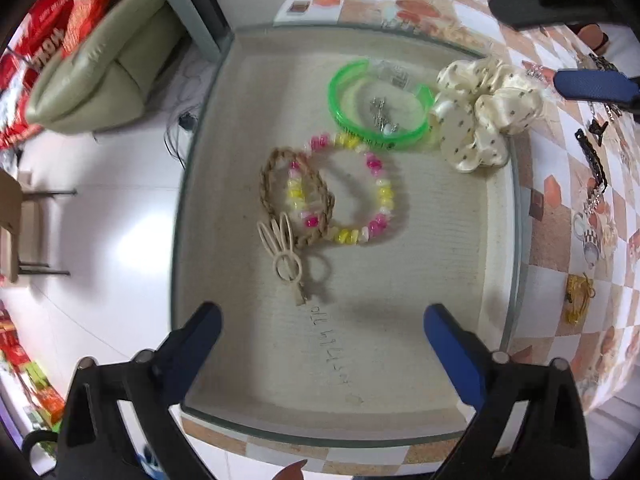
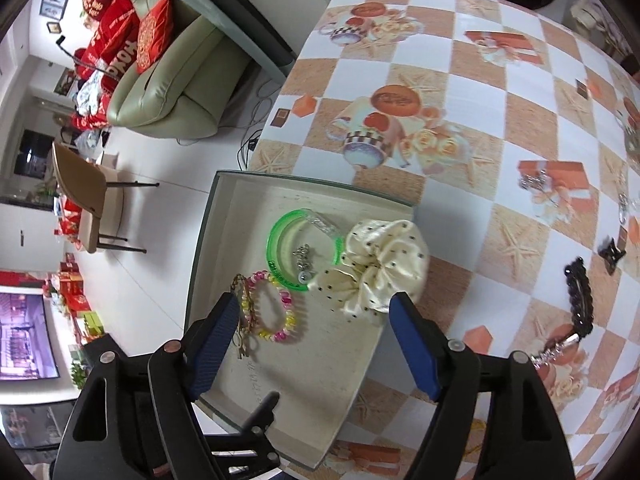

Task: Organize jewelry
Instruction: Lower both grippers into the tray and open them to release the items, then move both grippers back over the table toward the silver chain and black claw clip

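hovering over the shallow cream tray (image 1: 208, 240), both the left gripper (image 1: 322, 326) and right gripper (image 2: 312, 320) were held wide and empty; a cream dotted fabric scrunchie (image 1: 486, 120) lay on the tray's rim, and a black beaded bracelet (image 2: 578, 300) left on the tablecloth was judged next.

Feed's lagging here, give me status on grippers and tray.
Left gripper open, empty. Right gripper open, empty. Scrunchie sits on tray edge, beside green bangle and beaded bracelet. Nothing blocking.

You see a neon-green bangle (image 1: 376, 104), a pink-and-yellow beaded bracelet (image 1: 360, 188), a cream scrunchie (image 1: 484, 112) with dark dots, and an orange-and-white checked bench (image 2: 500, 120).
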{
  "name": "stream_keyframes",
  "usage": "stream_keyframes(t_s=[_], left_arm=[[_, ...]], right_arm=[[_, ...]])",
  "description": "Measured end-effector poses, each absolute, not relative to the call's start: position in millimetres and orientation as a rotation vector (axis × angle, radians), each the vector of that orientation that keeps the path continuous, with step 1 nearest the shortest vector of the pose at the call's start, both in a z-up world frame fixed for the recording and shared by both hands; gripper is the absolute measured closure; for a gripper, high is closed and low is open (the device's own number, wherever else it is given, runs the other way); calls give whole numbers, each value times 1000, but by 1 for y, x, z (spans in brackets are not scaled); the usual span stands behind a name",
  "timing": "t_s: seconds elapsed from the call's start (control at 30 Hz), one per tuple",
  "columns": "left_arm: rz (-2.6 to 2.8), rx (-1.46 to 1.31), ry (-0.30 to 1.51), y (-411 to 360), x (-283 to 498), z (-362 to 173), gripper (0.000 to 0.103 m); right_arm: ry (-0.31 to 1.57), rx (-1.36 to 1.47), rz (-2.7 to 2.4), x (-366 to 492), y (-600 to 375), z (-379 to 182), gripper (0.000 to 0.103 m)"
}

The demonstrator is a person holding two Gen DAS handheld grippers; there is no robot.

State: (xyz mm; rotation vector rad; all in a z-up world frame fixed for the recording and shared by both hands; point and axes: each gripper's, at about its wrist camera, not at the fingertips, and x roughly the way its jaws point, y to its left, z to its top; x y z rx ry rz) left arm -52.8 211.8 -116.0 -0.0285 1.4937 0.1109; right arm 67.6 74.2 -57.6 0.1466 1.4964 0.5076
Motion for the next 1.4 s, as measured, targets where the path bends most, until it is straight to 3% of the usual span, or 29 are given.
stream_keyframes(t_s=[0.43, 0.47, 0.53, 1.4], left_arm=[[93, 24, 1492, 182, -40, -96, 0], [91, 28, 1491, 180, -38, -94, 0], [84, 39, 1491, 172, -35, -91, 0], [-121, 193, 1438, 75, -1, -75, 0]], right_arm=[[1466, 224, 394, 55, 3, -49, 19], [1459, 234, 377, 53, -6, -49, 16], [1453, 244, 358, 49, -18, -49, 0], [1518, 389, 13, 10, -190, -77, 0]])
